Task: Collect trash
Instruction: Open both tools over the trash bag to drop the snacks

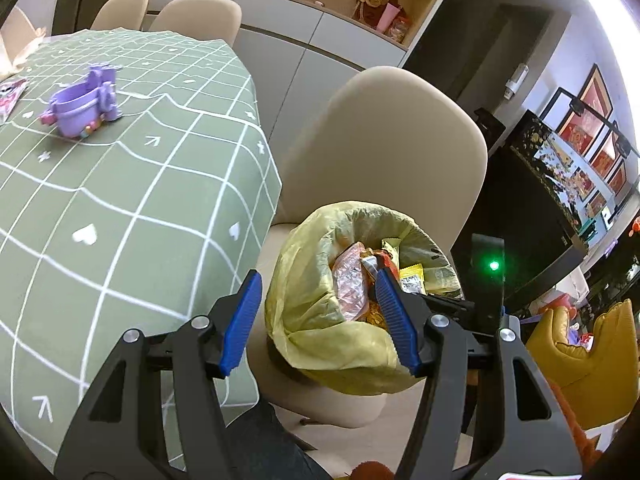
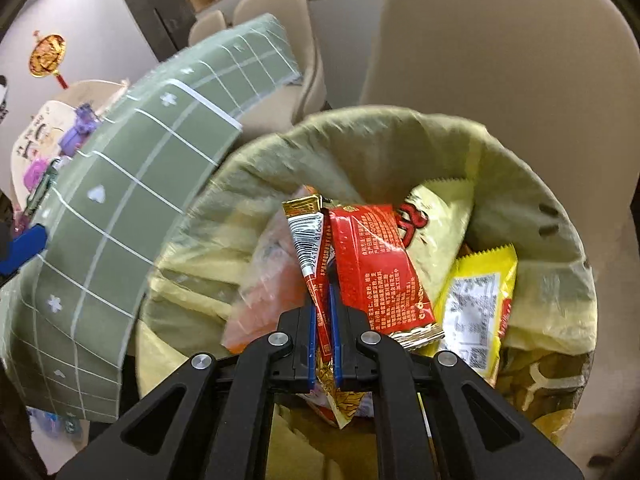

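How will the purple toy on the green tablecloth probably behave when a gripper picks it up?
The purple toy looks like hard moulded plastic, so it is probably stiff and light. Its shiny surface may slip between the fingers. Its open ring shape and small protruding parts could make it tilt if gripped off-centre.

Both grippers — left gripper (image 1: 318, 318), right gripper (image 2: 325, 330) — have black linkage arms, silver rivets, ribbed blue pads

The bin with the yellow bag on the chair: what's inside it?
The bin holds snack wrappers: a red wrapper, a yellow wrapper, a pale one and an orange packet. Whatever lies beneath them is covered.
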The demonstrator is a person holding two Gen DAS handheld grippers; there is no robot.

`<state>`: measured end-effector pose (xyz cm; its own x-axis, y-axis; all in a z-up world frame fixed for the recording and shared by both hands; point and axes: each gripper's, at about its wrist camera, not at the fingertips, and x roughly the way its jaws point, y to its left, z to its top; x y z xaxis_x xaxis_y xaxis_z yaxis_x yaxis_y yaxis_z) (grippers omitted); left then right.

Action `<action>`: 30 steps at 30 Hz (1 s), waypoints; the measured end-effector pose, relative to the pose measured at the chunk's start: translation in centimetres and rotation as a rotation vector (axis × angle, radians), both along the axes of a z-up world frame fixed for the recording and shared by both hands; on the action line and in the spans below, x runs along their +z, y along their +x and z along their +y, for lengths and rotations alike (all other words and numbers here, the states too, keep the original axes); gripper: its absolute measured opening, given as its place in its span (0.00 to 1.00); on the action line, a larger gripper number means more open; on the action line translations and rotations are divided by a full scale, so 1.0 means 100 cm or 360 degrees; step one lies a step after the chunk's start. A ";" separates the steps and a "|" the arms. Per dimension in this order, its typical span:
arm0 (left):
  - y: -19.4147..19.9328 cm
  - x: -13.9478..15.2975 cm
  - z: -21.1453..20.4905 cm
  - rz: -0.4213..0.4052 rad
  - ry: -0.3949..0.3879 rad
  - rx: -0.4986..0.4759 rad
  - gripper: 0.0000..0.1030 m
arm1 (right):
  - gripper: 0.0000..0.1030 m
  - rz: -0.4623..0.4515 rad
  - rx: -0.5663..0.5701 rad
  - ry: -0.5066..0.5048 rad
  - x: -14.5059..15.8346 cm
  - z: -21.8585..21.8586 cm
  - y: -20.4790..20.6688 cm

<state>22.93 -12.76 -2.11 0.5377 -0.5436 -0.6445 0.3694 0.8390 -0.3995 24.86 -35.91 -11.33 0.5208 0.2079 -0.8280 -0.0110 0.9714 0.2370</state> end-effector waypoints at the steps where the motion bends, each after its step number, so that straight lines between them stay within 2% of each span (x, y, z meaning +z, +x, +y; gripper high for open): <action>1: -0.002 0.001 0.003 -0.0001 -0.0005 0.0005 0.55 | 0.08 0.0002 -0.0029 0.0007 0.001 -0.003 -0.002; 4: -0.008 0.004 0.013 -0.0008 -0.0022 0.0020 0.55 | 0.09 -0.0047 -0.0083 0.0010 0.008 -0.008 -0.009; 6: -0.011 0.008 0.019 -0.0023 -0.0031 0.0025 0.60 | 0.10 -0.0095 -0.0090 -0.0045 0.015 -0.007 -0.018; 8: -0.014 0.012 0.025 -0.0042 -0.0040 0.0033 0.61 | 0.21 -0.0160 -0.0081 -0.0109 0.025 -0.003 -0.028; 9: -0.017 0.015 0.030 -0.0055 -0.0049 0.0041 0.61 | 0.32 -0.0193 -0.0070 -0.0118 0.029 -0.001 -0.032; 10: -0.018 0.017 0.033 -0.0062 -0.0056 0.0047 0.61 | 0.36 -0.0220 -0.0062 -0.0125 0.034 0.001 -0.037; 15: -0.027 0.031 0.060 -0.0102 -0.0084 0.0103 0.62 | 0.42 -0.0337 -0.0012 -0.0242 0.061 0.022 -0.060; 18: -0.030 0.037 0.081 -0.0122 -0.0077 0.0158 0.62 | 0.50 -0.0383 -0.0005 -0.0262 0.074 0.030 -0.068; 20: -0.033 0.040 0.097 -0.0138 -0.0076 0.0193 0.62 | 0.50 -0.0413 -0.0015 -0.0265 0.082 0.036 -0.071; 22: -0.036 0.043 0.116 -0.0153 -0.0073 0.0242 0.62 | 0.51 -0.0384 -0.0037 -0.0274 0.085 0.039 -0.064; 26: -0.041 0.044 0.149 -0.0151 -0.0099 0.0329 0.62 | 0.53 -0.0236 -0.0087 -0.0127 0.071 0.026 -0.037; 28: -0.045 0.043 0.161 -0.0152 -0.0116 0.0356 0.62 | 0.54 -0.0056 -0.0150 -0.0021 0.045 0.011 -0.018; 30: -0.048 0.043 0.172 -0.0149 -0.0124 0.0369 0.63 | 0.54 0.0089 -0.0232 -0.0048 0.025 0.000 -0.008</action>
